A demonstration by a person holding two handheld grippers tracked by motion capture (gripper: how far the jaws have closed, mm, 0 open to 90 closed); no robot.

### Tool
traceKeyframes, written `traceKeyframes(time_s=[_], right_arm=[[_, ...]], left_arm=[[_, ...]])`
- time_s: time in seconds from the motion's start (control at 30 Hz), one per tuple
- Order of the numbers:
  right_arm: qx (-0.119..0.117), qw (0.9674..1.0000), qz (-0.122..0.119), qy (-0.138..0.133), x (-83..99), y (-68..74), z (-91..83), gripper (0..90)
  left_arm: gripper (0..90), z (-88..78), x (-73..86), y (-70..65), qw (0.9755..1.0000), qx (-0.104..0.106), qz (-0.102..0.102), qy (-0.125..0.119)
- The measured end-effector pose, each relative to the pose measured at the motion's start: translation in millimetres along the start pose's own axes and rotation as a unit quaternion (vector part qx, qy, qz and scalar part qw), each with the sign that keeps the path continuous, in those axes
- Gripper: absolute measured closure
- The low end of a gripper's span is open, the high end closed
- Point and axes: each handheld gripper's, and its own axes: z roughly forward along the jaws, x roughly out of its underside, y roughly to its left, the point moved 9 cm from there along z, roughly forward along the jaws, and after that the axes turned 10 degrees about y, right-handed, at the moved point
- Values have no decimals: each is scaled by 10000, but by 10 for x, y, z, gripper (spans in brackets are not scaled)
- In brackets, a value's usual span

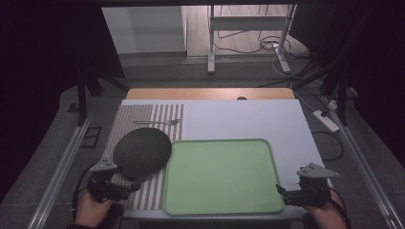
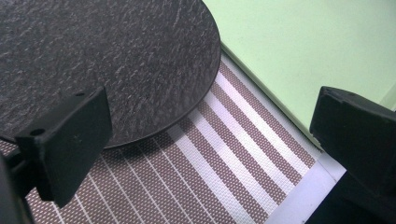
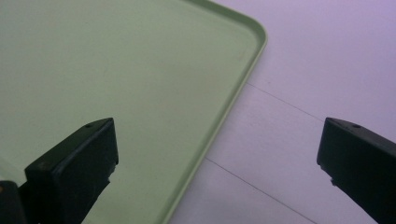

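Dark round slate-textured plate (image 1: pixel 142 151) lies flat on the striped placemat (image 1: pixel 143 191), its rim touching the green tray (image 1: pixel 220 176); my left gripper (image 1: pixel 125 187) and right gripper (image 1: pixel 282 192) both have jaws apart, empty.

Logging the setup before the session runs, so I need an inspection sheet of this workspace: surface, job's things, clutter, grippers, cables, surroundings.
Surface: pale table top, wooden strip along the far edge.
Job's things: dark round plate on striped placemat, its edge overlapping the green tray; fork on the mat beyond the plate.
Clutter: nothing seen.
Grippers: left gripper open by the plate's near edge; right gripper open at the tray's right rim; neither holds anything.
Cables: loose cables and power strip on the floor.
Surroundings: metal frame legs, dark curtains.
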Motion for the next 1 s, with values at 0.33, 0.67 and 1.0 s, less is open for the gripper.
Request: traceKeyframes(time_s=[0.33,0.67,1.0], right_arm=[[-20,10000,-81,42,2,17,10,0],[-37,9999,-109,48,1,27,14,0],[-46,9999,-139,66,0,30,21,0]], left_arm=[[8,3,3,-9,9998,207,2,6],[9,3,6,-5,9998,217,-25,24],[0,17,-1,6,9998,153,-48,124]])
